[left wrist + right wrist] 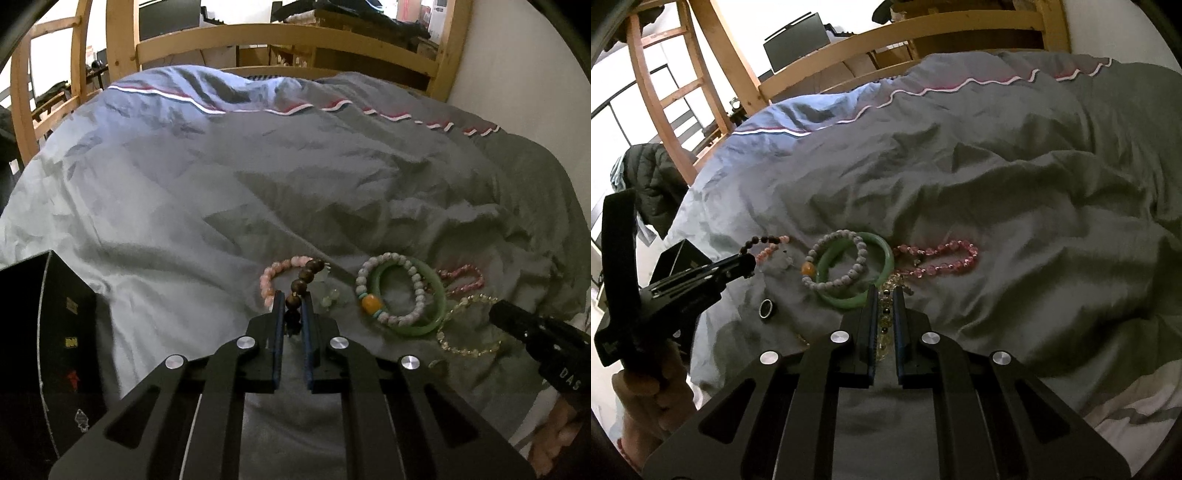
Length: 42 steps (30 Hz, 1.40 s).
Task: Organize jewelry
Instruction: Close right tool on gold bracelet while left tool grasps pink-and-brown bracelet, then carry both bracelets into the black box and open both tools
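We see a soft, creased cloth duvet [229,192], matt grey with a stitched red and white trim. The bed frame [295,37] at twelve o'clock is bare pale wood with a smooth finish. The left gripper [294,306] is matt black with bright metal pins, and so is the right gripper [885,295]. The dark bead bracelet [300,286] looks like polished wood. The green bangle [430,325] is glossy and smooth, like stone or glass. The clear bead bracelet [884,325] glints like glass. At nine o'clock a black box [55,325] looks matt.
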Available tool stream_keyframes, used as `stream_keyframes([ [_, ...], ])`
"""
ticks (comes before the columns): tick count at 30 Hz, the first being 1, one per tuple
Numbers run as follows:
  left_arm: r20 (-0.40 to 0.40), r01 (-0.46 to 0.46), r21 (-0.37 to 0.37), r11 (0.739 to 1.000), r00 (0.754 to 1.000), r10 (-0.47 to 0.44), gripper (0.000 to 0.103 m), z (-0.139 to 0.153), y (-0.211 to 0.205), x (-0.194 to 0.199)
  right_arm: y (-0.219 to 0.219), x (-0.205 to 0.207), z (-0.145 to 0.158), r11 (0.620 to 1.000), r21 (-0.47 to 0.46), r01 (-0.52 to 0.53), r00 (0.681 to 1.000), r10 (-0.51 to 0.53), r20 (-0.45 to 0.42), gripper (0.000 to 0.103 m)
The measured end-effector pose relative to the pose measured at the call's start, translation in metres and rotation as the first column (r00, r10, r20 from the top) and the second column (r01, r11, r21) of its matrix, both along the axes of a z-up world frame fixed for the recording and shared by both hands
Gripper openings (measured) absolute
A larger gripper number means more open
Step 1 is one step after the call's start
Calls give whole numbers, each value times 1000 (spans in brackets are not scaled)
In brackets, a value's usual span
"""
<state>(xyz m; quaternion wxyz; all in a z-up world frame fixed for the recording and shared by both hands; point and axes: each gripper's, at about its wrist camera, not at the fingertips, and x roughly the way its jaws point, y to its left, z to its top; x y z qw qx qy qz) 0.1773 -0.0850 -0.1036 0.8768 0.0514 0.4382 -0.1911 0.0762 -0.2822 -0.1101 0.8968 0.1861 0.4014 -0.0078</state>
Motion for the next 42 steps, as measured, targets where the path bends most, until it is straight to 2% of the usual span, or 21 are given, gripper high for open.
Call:
stream_keyframes([
  [8, 27, -3, -15, 1000, 1000, 4, 8, 22, 1, -16, 6, -10, 22, 1000, -14, -21, 999, 21, 36, 8],
  [11, 13, -4, -23, 1000, 1000, 5, 8, 25, 2, -26, 5, -15, 28, 1000, -10, -23, 999, 23, 44, 9],
  [17, 4, -10, 13, 1000, 1000, 10, 8, 31, 4, -48, 6, -27, 43, 1000, -11, -26, 998, 27, 56, 9],
  [26, 9, -37, 17, 999, 999, 37, 8, 56, 18, -75, 15, -46, 72, 998, -18, -59, 994, 61, 86, 9],
  [42, 29, -116, 22, 993, 993, 115, 8, 96, 64, -103, 64, -55, 110, 987, -62, -151, 981, 158, 115, 8],
])
